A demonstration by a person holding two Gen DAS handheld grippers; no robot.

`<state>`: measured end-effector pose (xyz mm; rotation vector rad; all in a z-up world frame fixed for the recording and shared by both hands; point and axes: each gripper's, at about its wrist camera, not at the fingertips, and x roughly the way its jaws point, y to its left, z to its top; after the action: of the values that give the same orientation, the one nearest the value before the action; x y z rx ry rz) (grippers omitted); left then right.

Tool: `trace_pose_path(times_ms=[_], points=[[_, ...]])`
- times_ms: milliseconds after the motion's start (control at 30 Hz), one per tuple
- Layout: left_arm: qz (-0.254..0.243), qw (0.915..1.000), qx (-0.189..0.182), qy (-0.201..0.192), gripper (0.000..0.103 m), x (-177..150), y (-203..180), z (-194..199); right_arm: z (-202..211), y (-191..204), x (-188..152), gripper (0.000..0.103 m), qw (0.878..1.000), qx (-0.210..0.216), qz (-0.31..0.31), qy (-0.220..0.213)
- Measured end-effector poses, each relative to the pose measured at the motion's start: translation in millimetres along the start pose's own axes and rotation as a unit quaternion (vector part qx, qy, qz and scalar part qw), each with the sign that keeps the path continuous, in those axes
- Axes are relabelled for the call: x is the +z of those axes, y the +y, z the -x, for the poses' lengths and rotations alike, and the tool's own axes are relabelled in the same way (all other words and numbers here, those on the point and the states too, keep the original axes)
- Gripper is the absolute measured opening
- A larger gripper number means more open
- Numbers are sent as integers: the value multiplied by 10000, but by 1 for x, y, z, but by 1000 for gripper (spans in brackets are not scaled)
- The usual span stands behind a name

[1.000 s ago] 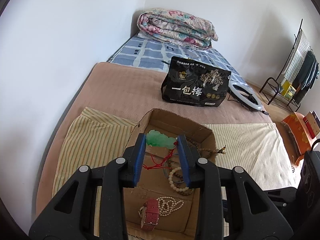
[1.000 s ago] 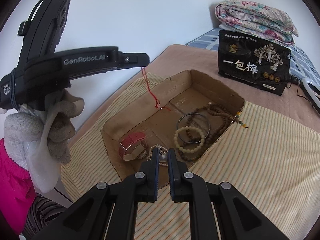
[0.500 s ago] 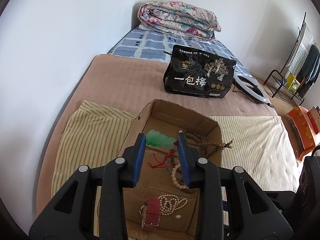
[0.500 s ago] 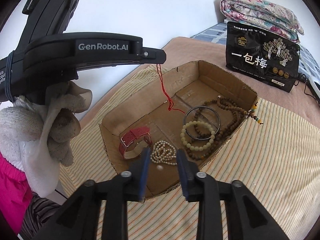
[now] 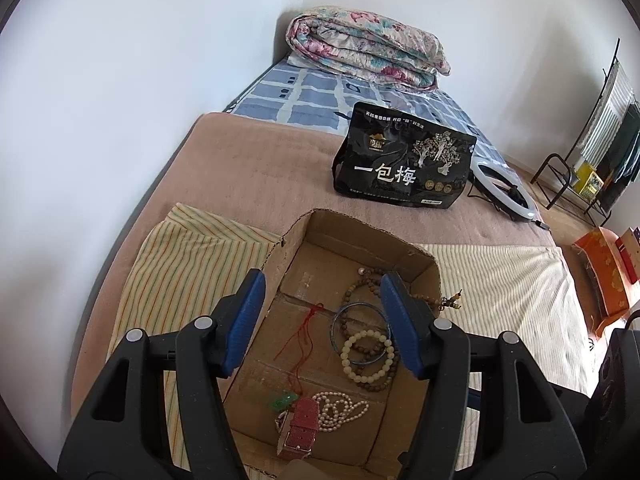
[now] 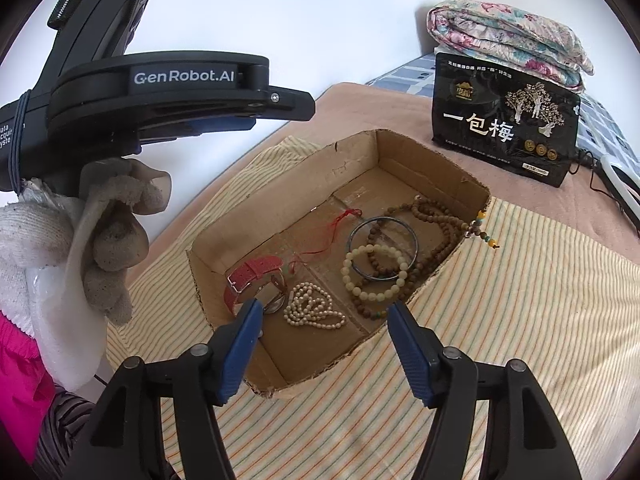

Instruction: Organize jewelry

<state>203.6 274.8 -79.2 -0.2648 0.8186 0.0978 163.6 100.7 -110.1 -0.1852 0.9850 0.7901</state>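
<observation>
A shallow cardboard box lies on a striped cloth on the bed. In it are a red-strap watch, a green jade pendant on a red cord, a white pearl string, a cream bead bracelet, a dark bangle and a long brown bead necklace. My left gripper is open and empty above the box. My right gripper is open and empty at the box's near wall.
A black printed bag stands behind the box. A folded floral quilt lies at the bed's head. A white ring light is at the right. A clothes rack and an orange box stand beside the bed.
My left gripper opened and the jade pendant with its red cord dropped into the box beside the watch. My right gripper opened wide, leaving the pearl string in the box.
</observation>
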Motion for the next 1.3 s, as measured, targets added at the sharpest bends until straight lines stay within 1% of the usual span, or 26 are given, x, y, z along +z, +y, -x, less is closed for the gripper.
trace_pose_path(times_ms=[333,433,600,667,800,867,900,933,1000,1133,1233,1300], points=[[-147,9996,56,-227,62,2,-12,21,24,1,-3,68,9997,-150,44,-162],[-167,9994,59,-313,62,2,-15,31,37,2,-4,71,9992,-271,92,-265],[-209,9983,32,-543,62,-1,-20,55,58,5,-5,72,9982,-378,138,-436],[-231,9978,29,-623,62,-3,-23,65,68,5,-4,75,9978,-409,118,-504],[-338,9964,167,-754,62,-8,-34,81,86,4,-7,77,9968,-471,137,-639],[-333,9963,176,-767,69,-12,-38,88,94,3,-9,79,9961,-517,160,-703],[-316,9964,153,-774,75,-13,-40,91,99,2,-11,80,9956,-545,165,-737],[-291,9965,124,-778,77,-16,-42,95,103,1,-14,81,9954,-562,163,-763],[-326,9962,72,-807,77,-20,-47,102,109,-3,-17,81,9950,-583,150,-802],[-543,9943,183,-902,78,-31,-62,115,124,-9,-27,82,9930,-736,164,-913],[-591,9939,150,-917,81,-41,-71,121,134,-15,-36,86,9912,-823,167,-1020],[-655,9934,175,-928,81,-48,-77,126,140,-21,-40,86,9911,-820,94,-1045]])
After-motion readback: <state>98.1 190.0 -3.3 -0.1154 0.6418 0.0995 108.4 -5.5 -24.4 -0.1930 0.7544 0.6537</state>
